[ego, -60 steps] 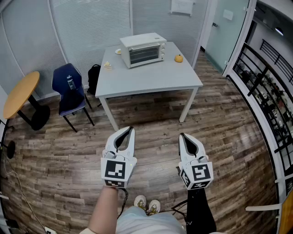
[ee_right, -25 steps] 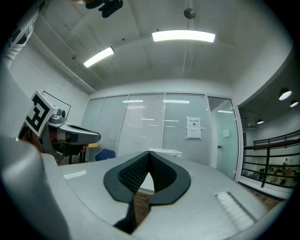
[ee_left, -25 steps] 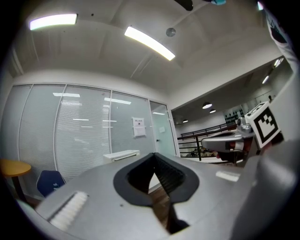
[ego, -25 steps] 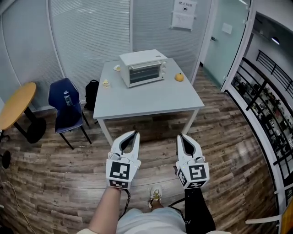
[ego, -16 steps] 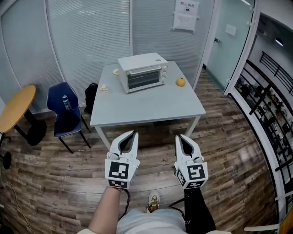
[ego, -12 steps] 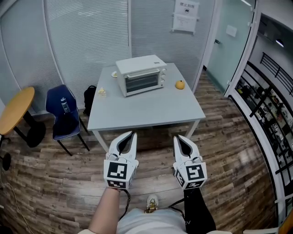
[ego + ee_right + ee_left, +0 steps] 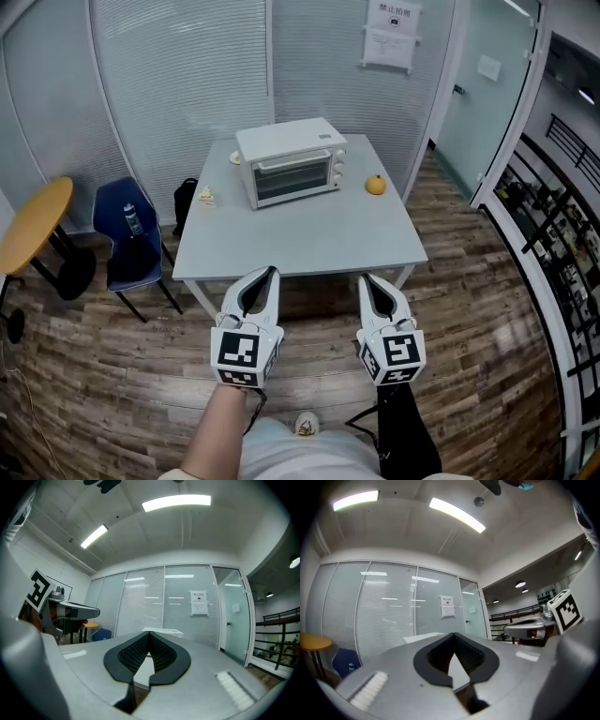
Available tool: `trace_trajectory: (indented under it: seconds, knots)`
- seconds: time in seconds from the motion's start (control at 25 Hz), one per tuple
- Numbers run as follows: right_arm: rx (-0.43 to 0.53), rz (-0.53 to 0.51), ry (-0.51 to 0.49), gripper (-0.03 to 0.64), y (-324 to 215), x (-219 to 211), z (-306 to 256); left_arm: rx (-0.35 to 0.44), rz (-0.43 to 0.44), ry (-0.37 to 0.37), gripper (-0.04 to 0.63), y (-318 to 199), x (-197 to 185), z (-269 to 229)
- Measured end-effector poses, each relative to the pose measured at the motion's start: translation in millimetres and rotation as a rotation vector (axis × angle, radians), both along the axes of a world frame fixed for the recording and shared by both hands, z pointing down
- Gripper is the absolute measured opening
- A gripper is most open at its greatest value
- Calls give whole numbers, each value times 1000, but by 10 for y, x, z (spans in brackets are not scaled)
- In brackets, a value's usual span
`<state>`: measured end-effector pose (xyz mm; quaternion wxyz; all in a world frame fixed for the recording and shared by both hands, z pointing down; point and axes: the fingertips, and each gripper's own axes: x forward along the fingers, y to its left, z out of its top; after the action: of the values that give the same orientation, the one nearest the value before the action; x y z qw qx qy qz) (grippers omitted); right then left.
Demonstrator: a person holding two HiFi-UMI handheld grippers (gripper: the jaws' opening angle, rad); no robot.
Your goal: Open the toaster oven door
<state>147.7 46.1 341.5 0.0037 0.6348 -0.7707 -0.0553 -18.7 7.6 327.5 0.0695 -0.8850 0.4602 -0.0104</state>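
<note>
Pinched tip to tip on both left gripper [image 7: 269,272] and right gripper [image 7: 366,278], clasping nothing. Held well apart from toaster oven [image 7: 289,161] at twelve o'clock on table [image 7: 309,239], door closed.

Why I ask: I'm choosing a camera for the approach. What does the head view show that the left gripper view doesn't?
Head view only: the shut glass door of the white toaster oven, the round orange fruit on the grey square table. Left gripper view only: the long ceiling strip lights. Both: the left gripper, tongs shut and empty, the right gripper, the white paper notice, the blue chair.
</note>
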Motion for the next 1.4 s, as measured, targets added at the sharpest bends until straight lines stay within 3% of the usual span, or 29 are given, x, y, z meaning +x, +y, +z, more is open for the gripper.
trace_trajectory:
  seconds: [0.52, 1.12, 1.4]
  knots:
    - [-30, -21, -1, 2, -959, 137, 195, -11, -47, -32, 57, -952, -36, 139]
    - [-20, 3, 82, 2, -3386, 341, 28, -4, -15, -14, 57, -3506, 254, 89]
    - [-21, 15, 96, 2, -4243, 365, 41, -38, 9, -41, 57, -4388, 386, 216]
